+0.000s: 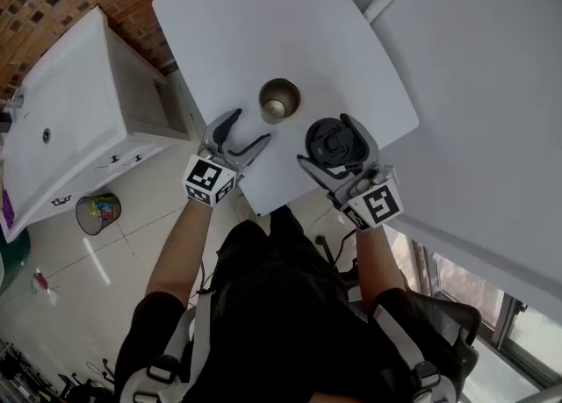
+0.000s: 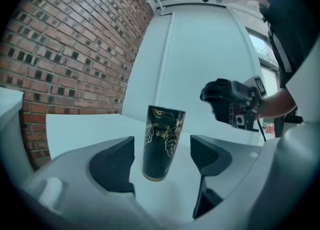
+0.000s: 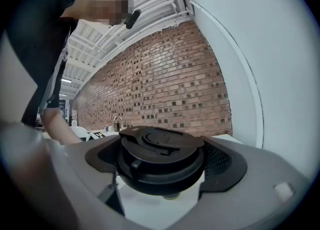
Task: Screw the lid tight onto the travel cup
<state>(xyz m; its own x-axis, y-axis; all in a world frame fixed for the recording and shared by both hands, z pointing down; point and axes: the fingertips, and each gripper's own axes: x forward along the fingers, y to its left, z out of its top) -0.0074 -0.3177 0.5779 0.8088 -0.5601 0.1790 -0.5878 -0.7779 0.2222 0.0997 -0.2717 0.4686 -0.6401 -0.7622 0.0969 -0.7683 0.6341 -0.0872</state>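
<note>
cup [image 1: 279,99] upright, uncapped | lid [image 1: 334,138] in R gripper [image 1: 326,141] | L gripper [image 1: 251,126] jaws apart

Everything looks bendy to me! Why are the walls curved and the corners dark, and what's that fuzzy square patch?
Left gripper view: a wide-angle lens curves the brick wall and darkens the corners; the cup is sharp. Right gripper view: same curving around the lid; the mosaic patch was added afterwards to hide a face. Head view: evenly lit, less bent.

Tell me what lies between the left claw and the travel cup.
Nothing: only bare white table separates the open left claw from the travel cup. The head view shows that gap; the cup stands just ahead of the claw's tips.
</note>
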